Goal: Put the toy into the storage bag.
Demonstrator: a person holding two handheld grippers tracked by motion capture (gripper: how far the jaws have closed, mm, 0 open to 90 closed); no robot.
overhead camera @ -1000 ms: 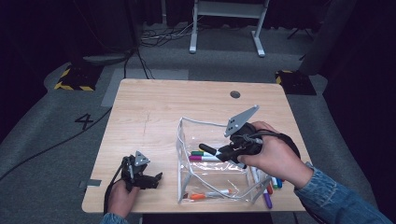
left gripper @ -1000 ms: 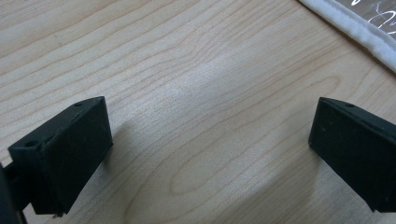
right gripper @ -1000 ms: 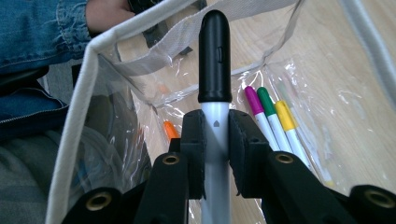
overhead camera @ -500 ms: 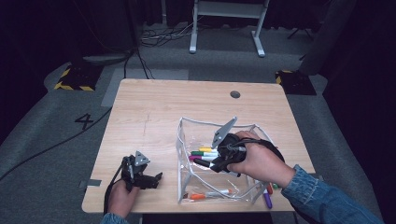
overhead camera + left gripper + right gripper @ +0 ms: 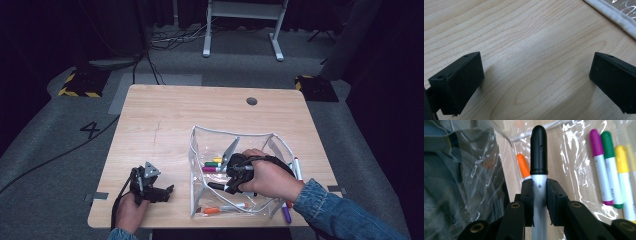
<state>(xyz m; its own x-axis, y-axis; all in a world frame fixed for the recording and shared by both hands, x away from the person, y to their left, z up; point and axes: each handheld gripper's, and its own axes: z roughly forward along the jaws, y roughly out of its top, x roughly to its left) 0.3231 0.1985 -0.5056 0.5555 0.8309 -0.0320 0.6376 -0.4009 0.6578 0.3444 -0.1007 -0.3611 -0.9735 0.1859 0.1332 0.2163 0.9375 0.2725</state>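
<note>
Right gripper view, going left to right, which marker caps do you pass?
Orange cap → black cap of the marker held in the right claw → magenta cap → green cap → yellow cap.

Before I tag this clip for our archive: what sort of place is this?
Probably a recording or lab space rather than a home or office: one wooden table stands alone on grey carpet, with dark curtains behind, a "4" marked on the floor, hazard-striped floor blocks and loose cables.

A dim studio or lab: dark curtains, cables [image 5: 165, 40] on grey carpet, hazard-taped blocks [image 5: 80, 85] beyond the table [image 5: 200, 120]
</note>
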